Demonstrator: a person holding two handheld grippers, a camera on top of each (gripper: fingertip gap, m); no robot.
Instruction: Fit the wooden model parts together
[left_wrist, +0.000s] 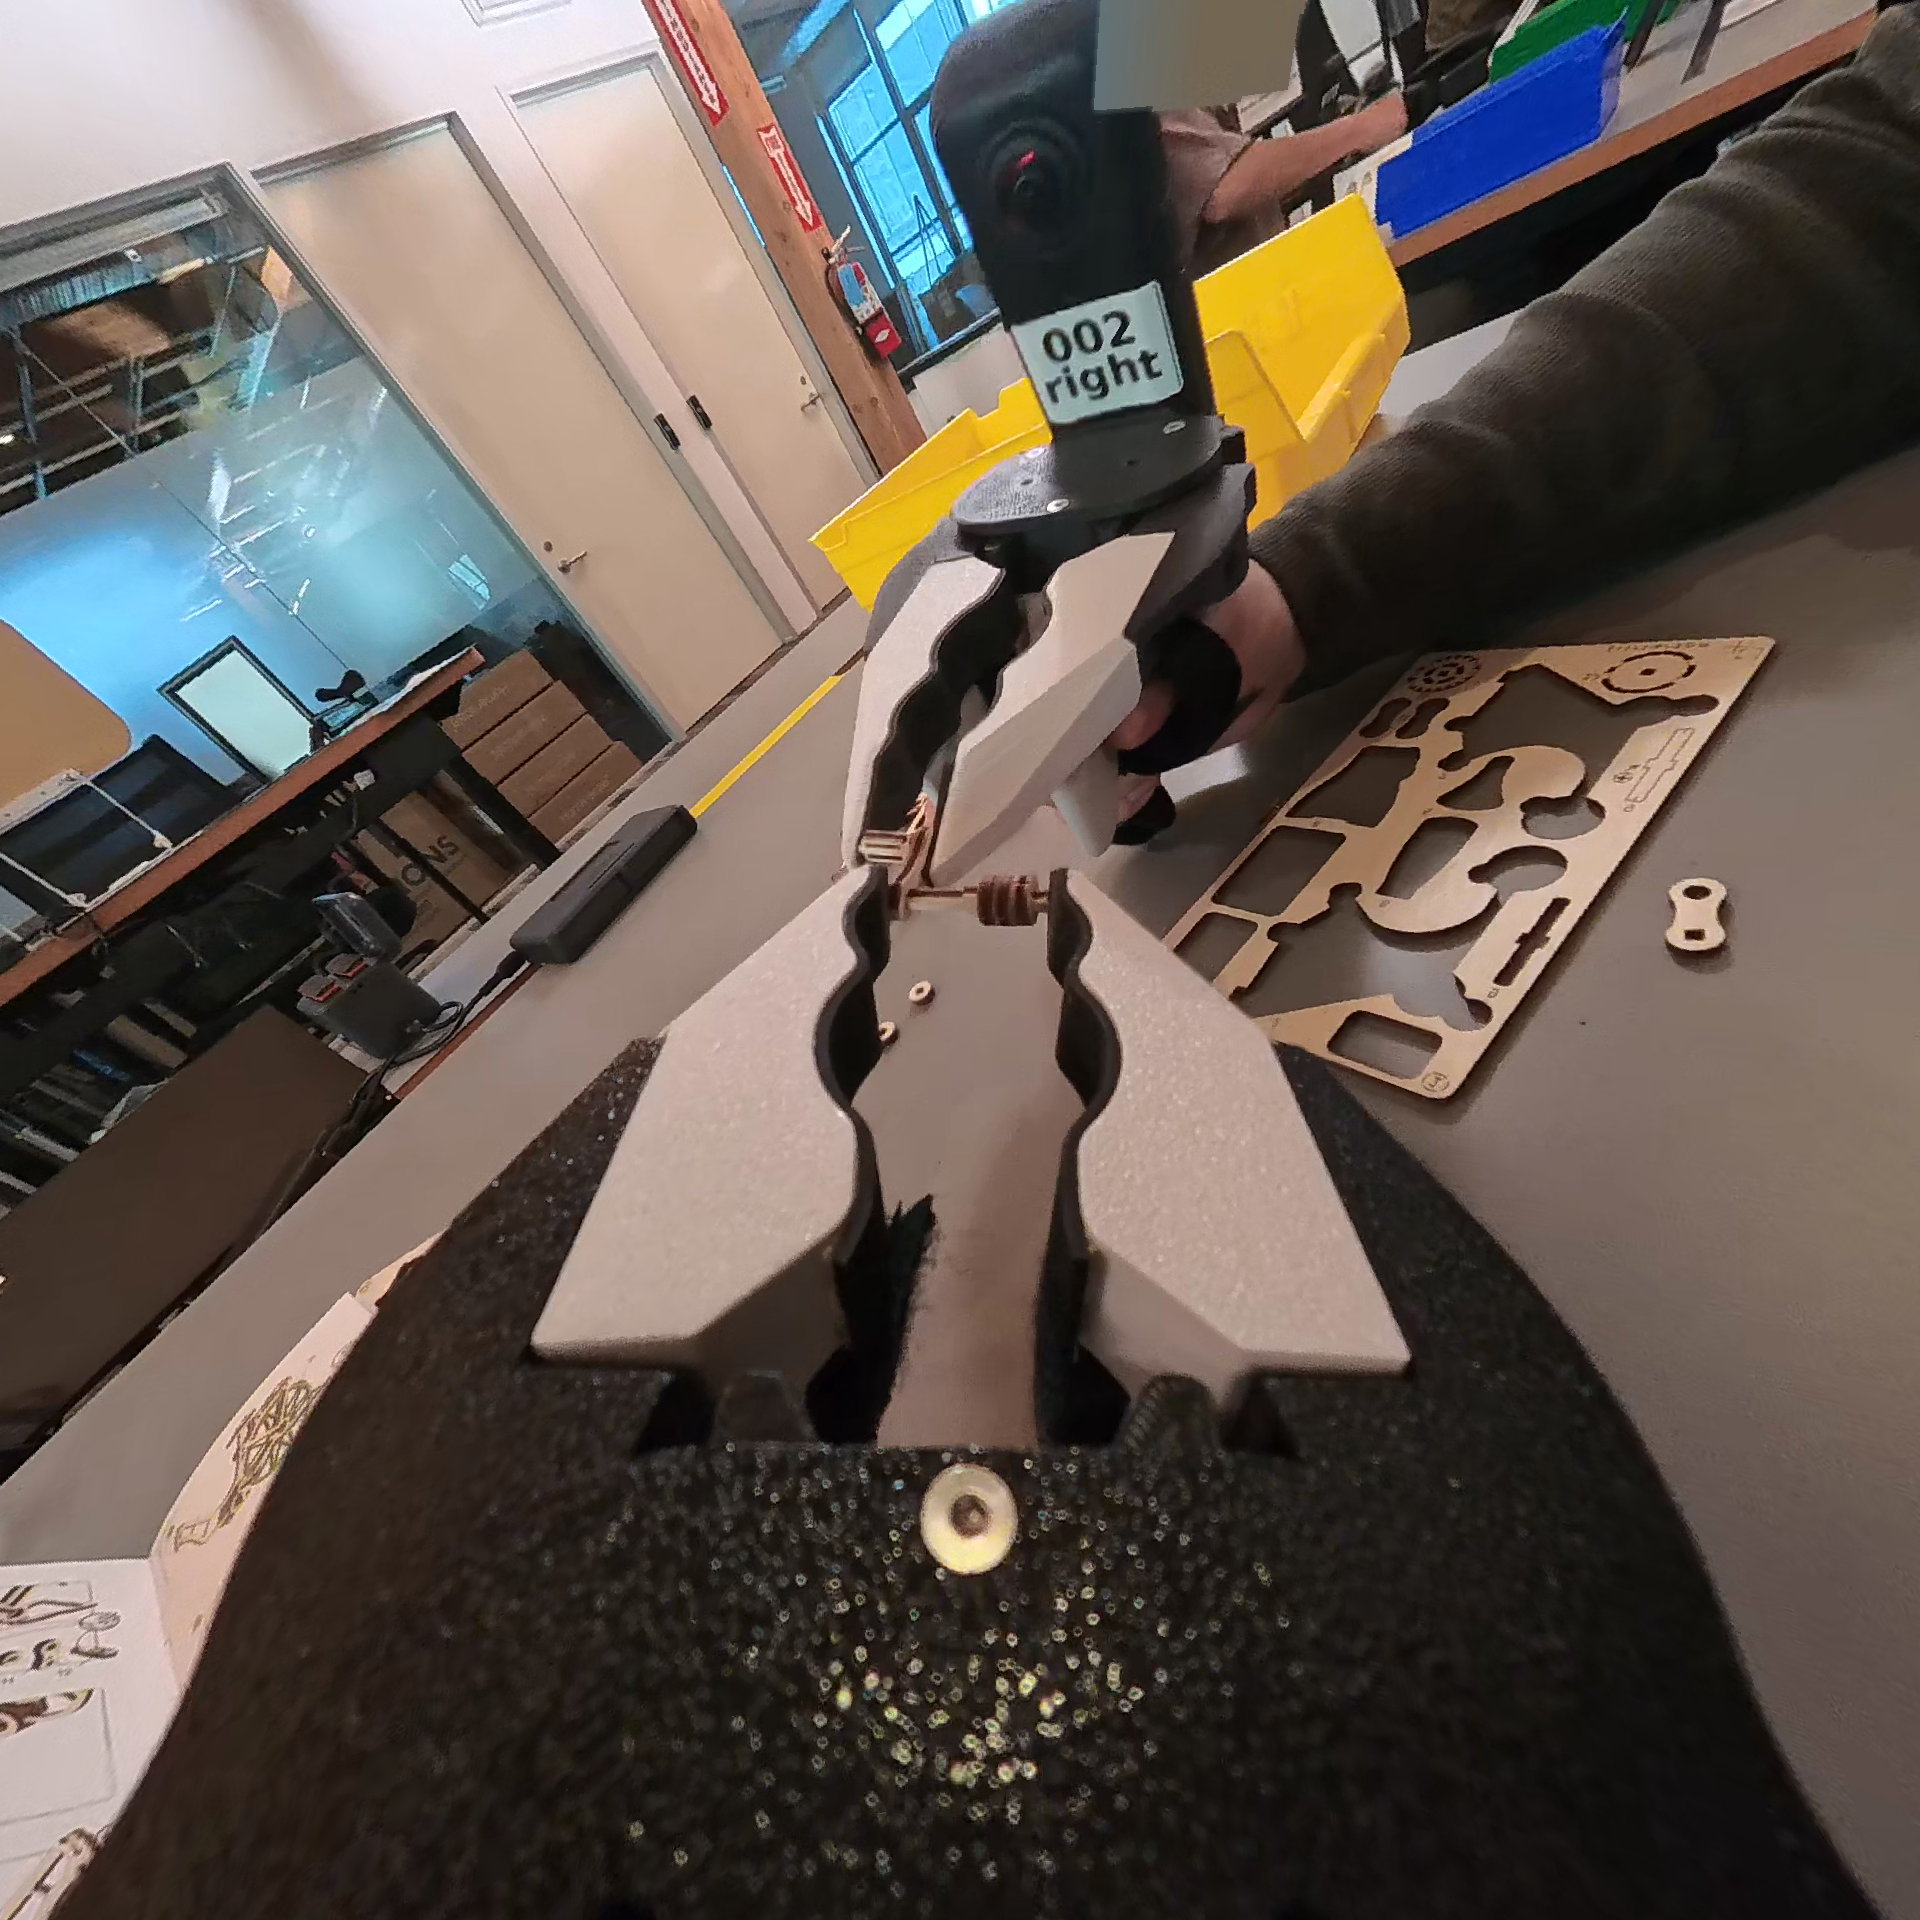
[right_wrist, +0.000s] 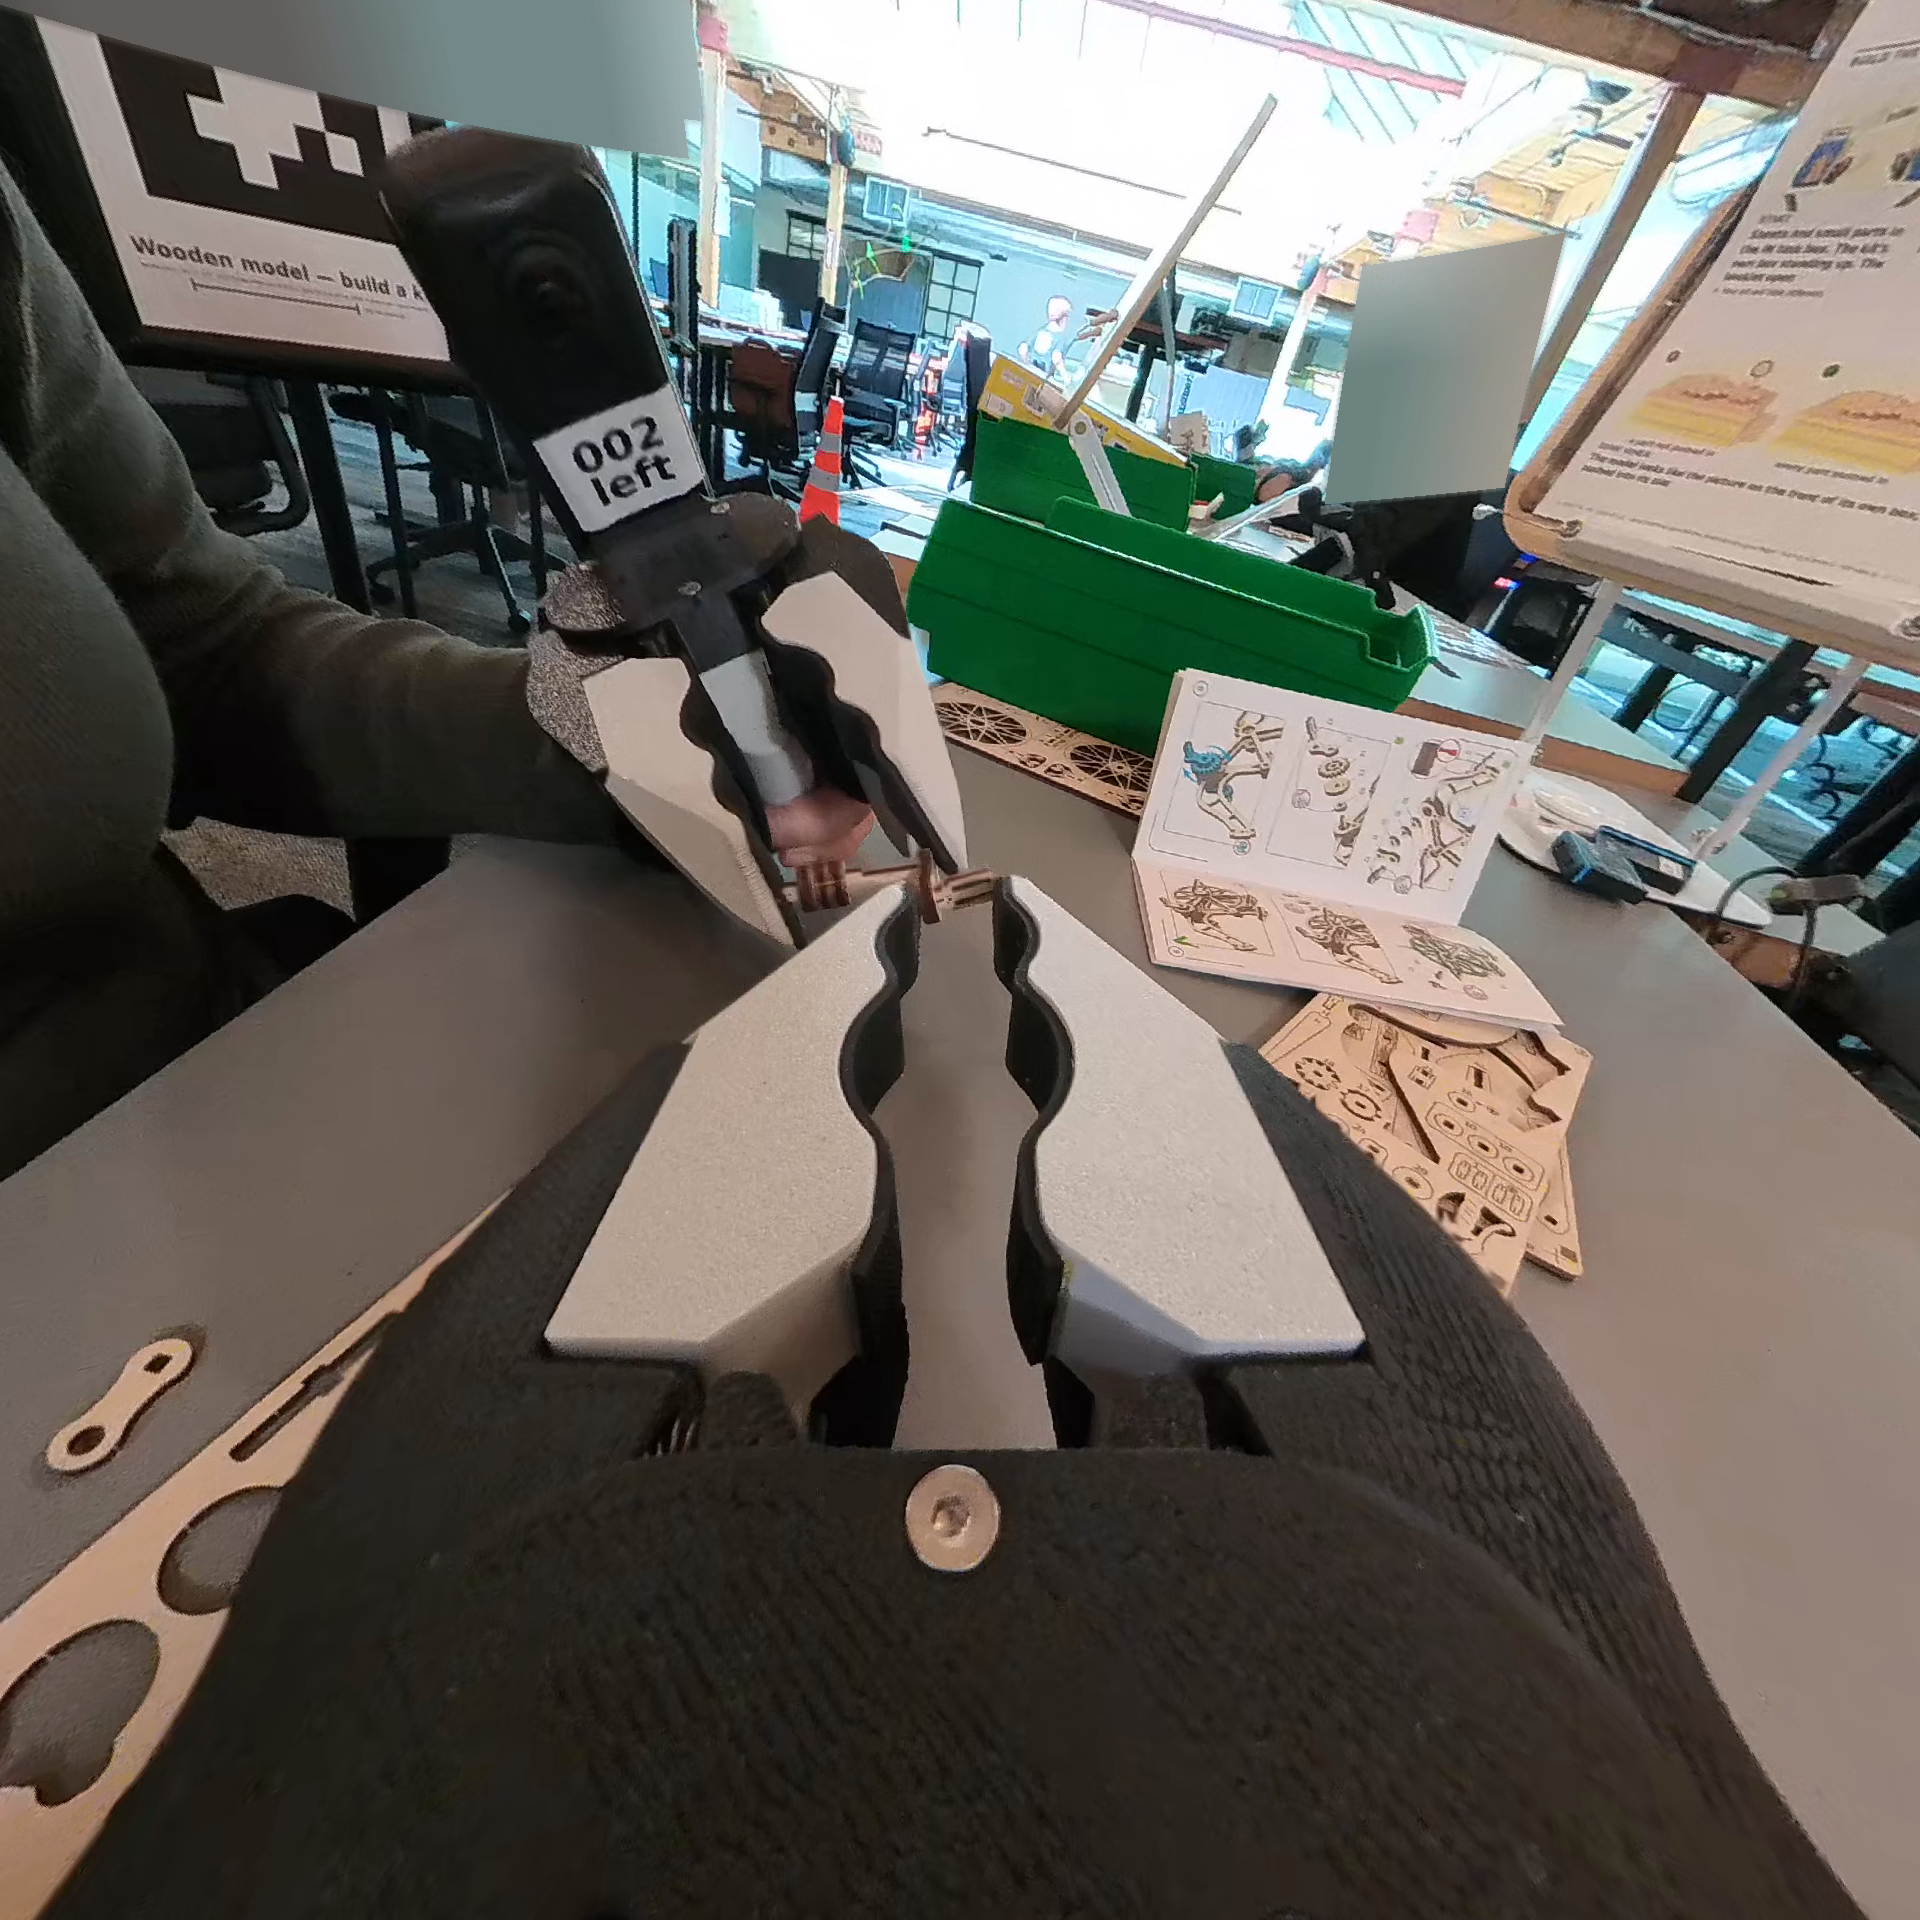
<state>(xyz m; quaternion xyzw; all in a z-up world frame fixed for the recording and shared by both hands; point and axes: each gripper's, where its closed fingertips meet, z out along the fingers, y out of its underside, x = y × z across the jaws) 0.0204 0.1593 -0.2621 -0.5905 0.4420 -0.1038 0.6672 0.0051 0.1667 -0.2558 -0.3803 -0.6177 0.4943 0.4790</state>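
Note:
My left gripper (left_wrist: 966, 899) is shut on a small wooden axle with a ribbed spool (left_wrist: 1000, 902), held lengthwise between its fingertips above the grey table (left_wrist: 1662, 1247). My right gripper (left_wrist: 914, 836) comes down from above and is shut on a small slotted wooden piece (left_wrist: 891, 844) at the axle's left end. In the right wrist view, the right gripper (right_wrist: 956, 899) pinches that piece (right_wrist: 951, 891) against the axle. The left gripper (right_wrist: 868, 883) holds the spool (right_wrist: 821, 885) just behind it.
A punched-out wooden sheet (left_wrist: 1455, 862), a loose link piece (left_wrist: 1696, 914) and small washers (left_wrist: 918, 992) lie on the table. A yellow bin (left_wrist: 1299, 343) stands behind them. An open instruction booklet (right_wrist: 1320, 831), more part sheets (right_wrist: 1455, 1132) and a green bin (right_wrist: 1143, 613) are to the right.

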